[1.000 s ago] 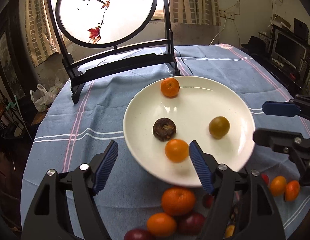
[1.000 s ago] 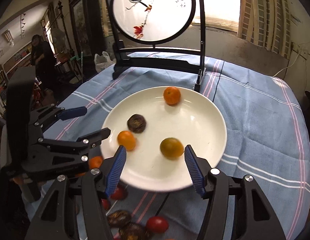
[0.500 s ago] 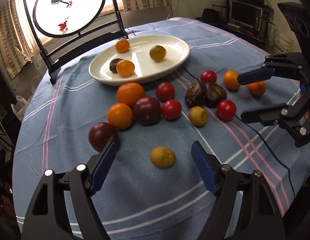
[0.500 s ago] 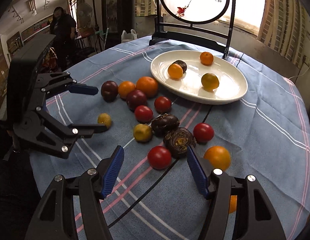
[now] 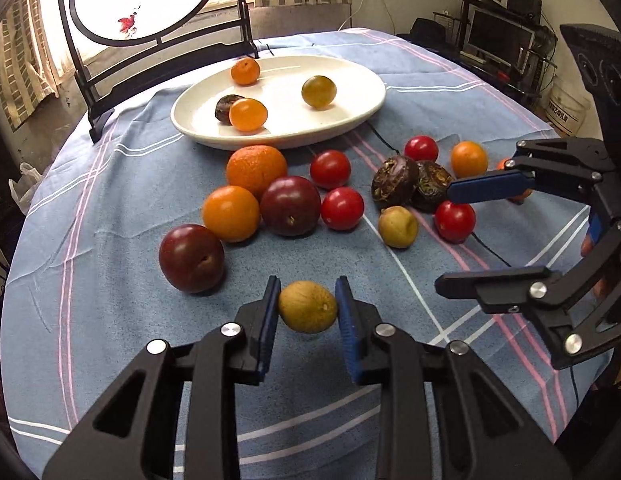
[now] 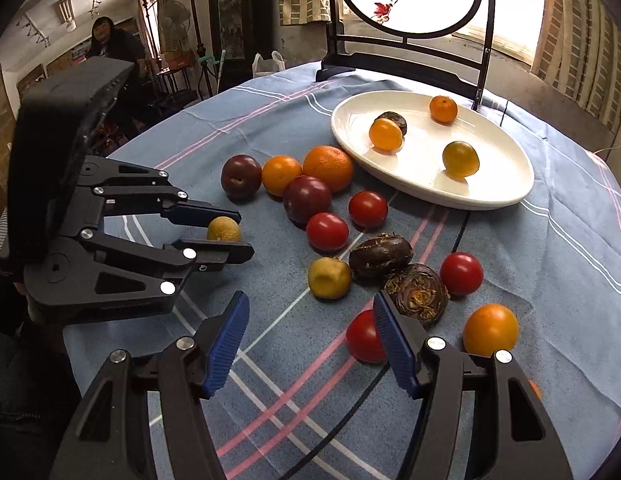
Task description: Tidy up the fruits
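Left gripper clenched on small round yellow-brown fruit; right gripper released, empty. Risk: smooth fruit squirts from pads during lift.

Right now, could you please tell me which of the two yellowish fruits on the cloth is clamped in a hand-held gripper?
The nearer one, alone at the front: the left hand-held gripper pinches it. The other lies free among the tomatoes.

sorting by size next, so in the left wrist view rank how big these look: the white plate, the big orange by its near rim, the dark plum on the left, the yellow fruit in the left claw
1. white plate
2. big orange and dark plum: look alike, and the plum is nearer the camera, so unranked
3. yellow fruit, smallest though nearest, pinched in the left claw
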The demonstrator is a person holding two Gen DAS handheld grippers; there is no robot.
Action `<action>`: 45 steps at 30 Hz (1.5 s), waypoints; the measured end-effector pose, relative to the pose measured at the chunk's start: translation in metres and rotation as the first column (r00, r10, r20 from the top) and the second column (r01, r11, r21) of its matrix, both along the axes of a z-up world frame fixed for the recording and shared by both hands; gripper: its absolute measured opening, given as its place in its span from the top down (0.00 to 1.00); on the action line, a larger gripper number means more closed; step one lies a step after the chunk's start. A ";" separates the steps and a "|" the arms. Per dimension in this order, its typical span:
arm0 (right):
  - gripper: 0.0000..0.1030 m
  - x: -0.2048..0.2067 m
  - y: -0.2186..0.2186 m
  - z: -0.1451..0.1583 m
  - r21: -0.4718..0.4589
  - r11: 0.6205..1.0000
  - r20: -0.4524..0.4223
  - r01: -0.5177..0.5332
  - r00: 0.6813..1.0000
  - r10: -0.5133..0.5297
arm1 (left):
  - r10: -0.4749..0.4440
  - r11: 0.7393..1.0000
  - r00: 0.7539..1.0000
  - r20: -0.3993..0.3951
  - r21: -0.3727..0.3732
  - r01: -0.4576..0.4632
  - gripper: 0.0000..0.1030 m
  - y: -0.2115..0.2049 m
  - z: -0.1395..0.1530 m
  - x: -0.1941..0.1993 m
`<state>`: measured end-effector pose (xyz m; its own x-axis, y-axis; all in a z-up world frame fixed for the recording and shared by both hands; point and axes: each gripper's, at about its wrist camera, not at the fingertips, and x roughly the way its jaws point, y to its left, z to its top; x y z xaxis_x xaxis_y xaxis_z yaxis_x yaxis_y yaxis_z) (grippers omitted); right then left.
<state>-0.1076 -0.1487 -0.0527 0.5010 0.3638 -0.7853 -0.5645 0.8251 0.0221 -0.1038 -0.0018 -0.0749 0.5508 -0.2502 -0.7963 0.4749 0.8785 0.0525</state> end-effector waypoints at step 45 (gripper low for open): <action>0.76 0.064 -0.041 0.076 0.139 0.983 0.134 0.120 0.981 -0.138 | 0.165 0.986 0.976 0.140 -0.049 -0.160 0.73 -0.040 0.077 0.082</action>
<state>-0.0437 -0.1895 0.0235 0.6535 0.3828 -0.6530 -0.4586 0.8866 0.0608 -0.0218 -0.0417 0.0025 0.6938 -0.1763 -0.6983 0.3157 0.9459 0.0749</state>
